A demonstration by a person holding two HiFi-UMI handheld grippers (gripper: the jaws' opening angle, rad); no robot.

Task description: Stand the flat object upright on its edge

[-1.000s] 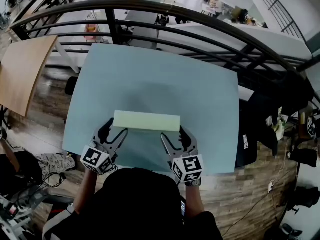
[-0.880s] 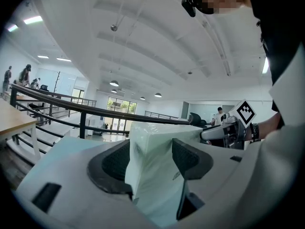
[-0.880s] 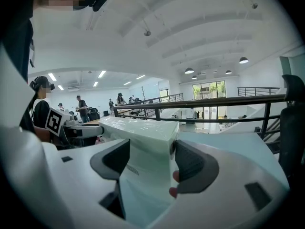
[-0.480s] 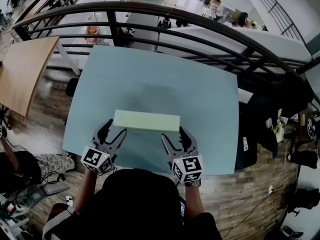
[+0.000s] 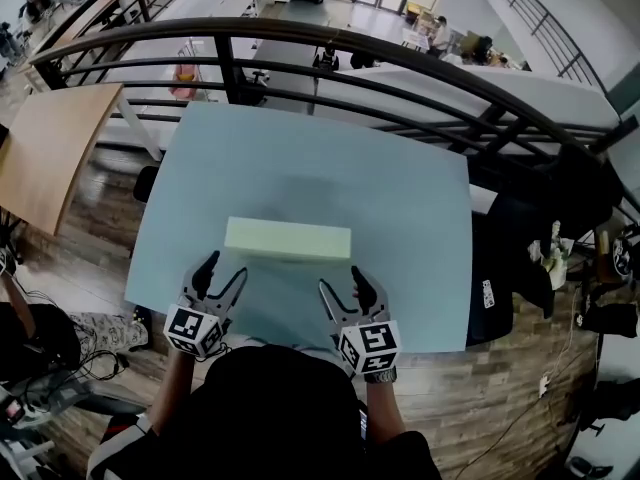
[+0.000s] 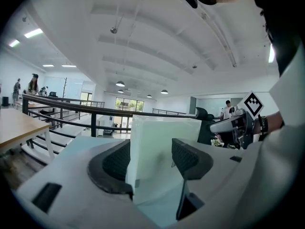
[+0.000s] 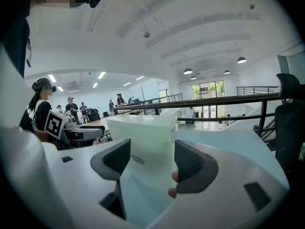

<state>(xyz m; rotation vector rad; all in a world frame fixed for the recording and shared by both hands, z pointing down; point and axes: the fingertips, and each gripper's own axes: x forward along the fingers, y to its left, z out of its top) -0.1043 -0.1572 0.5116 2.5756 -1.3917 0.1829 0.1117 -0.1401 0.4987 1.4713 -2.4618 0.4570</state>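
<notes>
Block [image 5: 288,239]: one, pale green, upright on edge on worktop [image 5: 300,158]. Grippers: two. Left gripper [image 5: 224,268] at block's 7 o'clock, right gripper [image 5: 341,279] at 5 o'clock. Fingers of both apart, holding nothing.

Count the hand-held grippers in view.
2. The left hand-held gripper is near the block's left end and the right hand-held gripper near its right end, both over the table's near side. None seems hidden.
</notes>
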